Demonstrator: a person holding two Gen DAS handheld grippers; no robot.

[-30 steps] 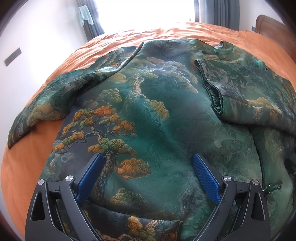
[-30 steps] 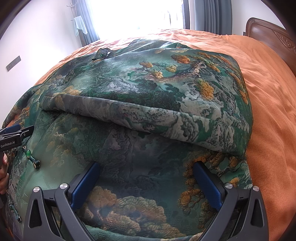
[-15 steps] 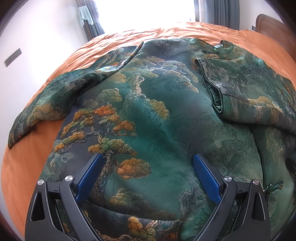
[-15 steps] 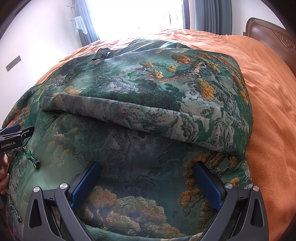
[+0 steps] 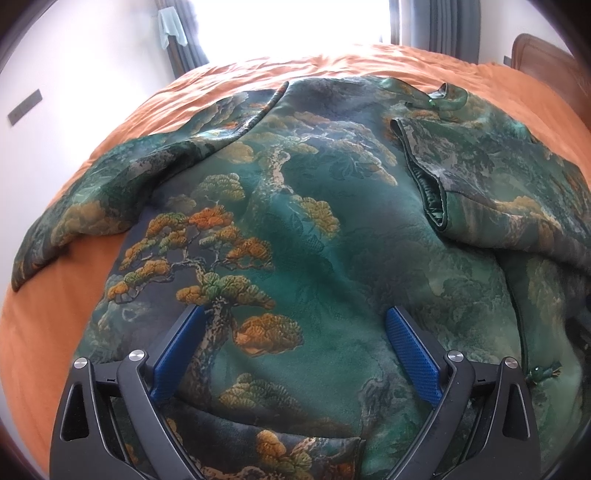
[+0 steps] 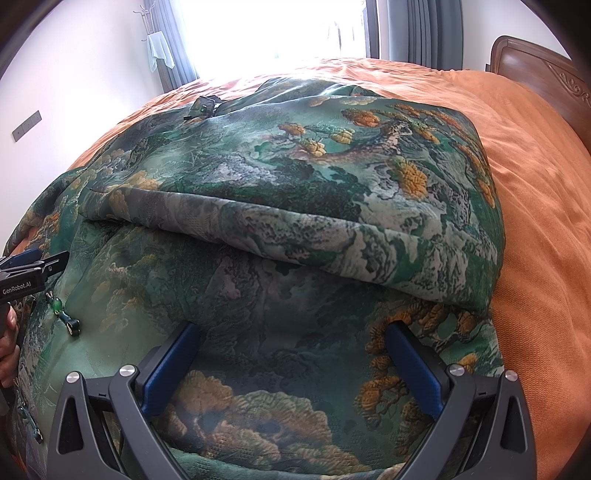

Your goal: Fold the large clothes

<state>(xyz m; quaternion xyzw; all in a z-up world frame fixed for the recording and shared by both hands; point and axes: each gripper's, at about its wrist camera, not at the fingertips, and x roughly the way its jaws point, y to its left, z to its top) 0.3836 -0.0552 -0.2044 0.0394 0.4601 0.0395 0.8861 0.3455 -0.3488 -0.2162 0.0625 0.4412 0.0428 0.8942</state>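
A large green jacket (image 5: 314,229) printed with orange pine trees lies spread on an orange bed. Its left sleeve (image 5: 122,195) stretches out flat to the left. The right sleeve (image 6: 351,199) is folded across the body. My left gripper (image 5: 295,325) hovers open over the jacket's lower left half, nothing between its blue pads (image 5: 413,354). My right gripper (image 6: 291,339) is open too, above the lower right part of the jacket (image 6: 258,314), just below the folded sleeve. The left gripper's side (image 6: 26,273) shows at the left edge of the right wrist view, held by a hand (image 6: 9,347).
The orange bedspread (image 6: 546,206) extends beyond the jacket on the right and far side. A wooden headboard (image 6: 535,81) stands at the right. A bright window with grey curtains (image 6: 424,33) is behind the bed. A white wall (image 5: 55,92) runs along the left.
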